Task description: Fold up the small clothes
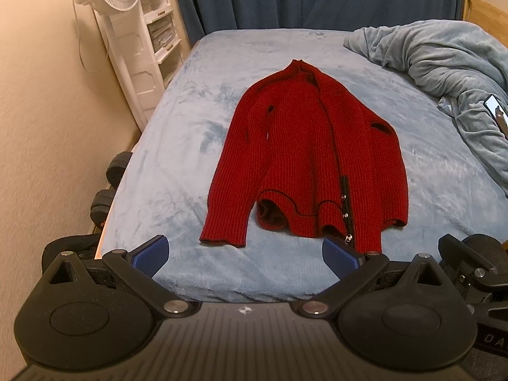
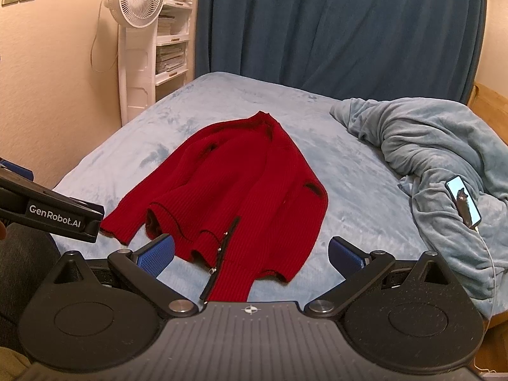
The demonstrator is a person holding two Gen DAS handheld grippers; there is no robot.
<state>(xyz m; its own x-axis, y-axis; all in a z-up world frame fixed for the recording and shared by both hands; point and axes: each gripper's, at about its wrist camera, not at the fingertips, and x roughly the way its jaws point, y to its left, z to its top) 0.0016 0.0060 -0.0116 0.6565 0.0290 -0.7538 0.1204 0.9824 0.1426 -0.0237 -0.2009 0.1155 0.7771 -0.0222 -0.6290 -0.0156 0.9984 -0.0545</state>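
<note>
A red knitted cardigan (image 1: 304,155) lies flat on the light blue bed (image 1: 177,146), collar away from me, hem toward me, sleeves down along its sides. It also shows in the right wrist view (image 2: 241,190). My left gripper (image 1: 244,257) is open and empty, just in front of the left sleeve cuff and hem. My right gripper (image 2: 250,255) is open and empty, its jaws to either side of the cardigan's lower right hem and black button strip. The left gripper's body (image 2: 47,212) shows at the left of the right wrist view.
A crumpled grey-blue blanket (image 2: 428,152) lies at the bed's right with a lit phone (image 2: 463,200) on it. A white fan (image 2: 136,31) and a shelf stand by the left wall. Dumbbells (image 1: 111,184) lie on the floor at the left. Blue curtains (image 2: 333,31) hang behind.
</note>
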